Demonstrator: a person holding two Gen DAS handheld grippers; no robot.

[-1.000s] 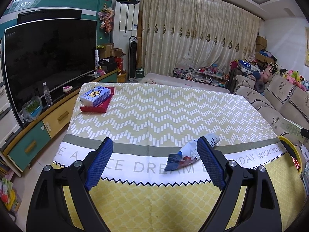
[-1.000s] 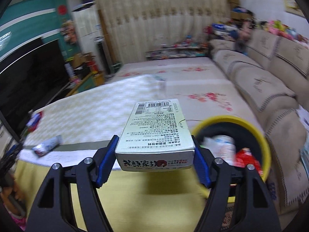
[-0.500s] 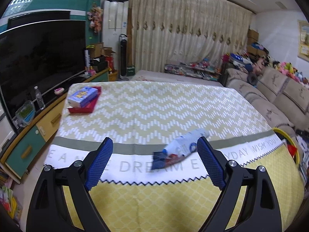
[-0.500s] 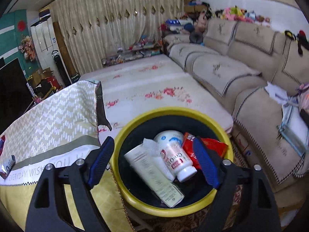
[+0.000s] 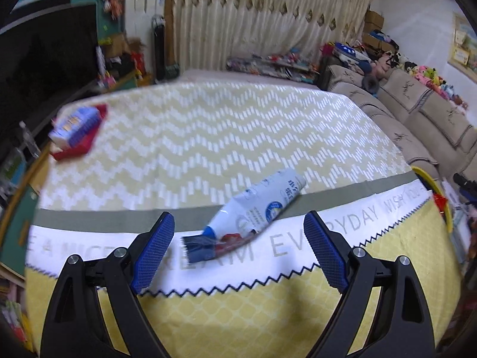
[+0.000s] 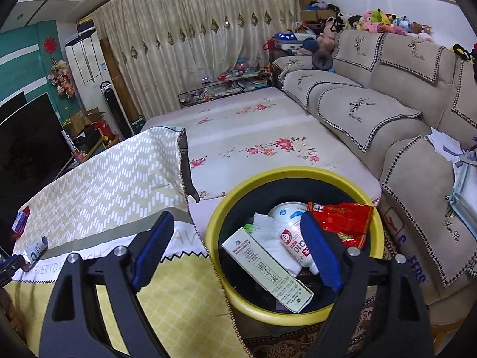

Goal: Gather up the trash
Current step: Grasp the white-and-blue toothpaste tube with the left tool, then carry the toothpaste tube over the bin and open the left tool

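Two grippers, both spread wide with nothing between their blue pads. Largest in sight is the table under its tablecloth (image 5: 208, 137) — white chevrons on pale yellow, a grey band, then a white strip with grey lettering and a zigzag hem. To the right runs a beige sofa (image 6: 387, 113), plush toys lined along its back. A yellow-rimmed trash bin (image 6: 226, 217) with a black liner stands on the floor just beside the table's corner, between table and sofa. The right gripper (image 6: 237, 250) hangs above the bin's near-left rim, fingers parted and empty. Inside the bin lie a long white carton (image 6: 268, 271) slanted across the near side, a crumpled red wrapper (image 6: 342, 220) against the far right, a white bottle (image 6: 295, 244) with red print, and a wad of white tissue (image 6: 265, 226). On the table's far left sits a blue box on a red tray (image 5: 76, 132), blurred. The left gripper (image 5: 238, 250) hovers low over the table's near edge, fingers released; a crumpled blue-and-white snack wrapper (image 5: 253, 211) lies on the grey band and lettered strip, its dark serrated end pointing between the pads — apart from both.
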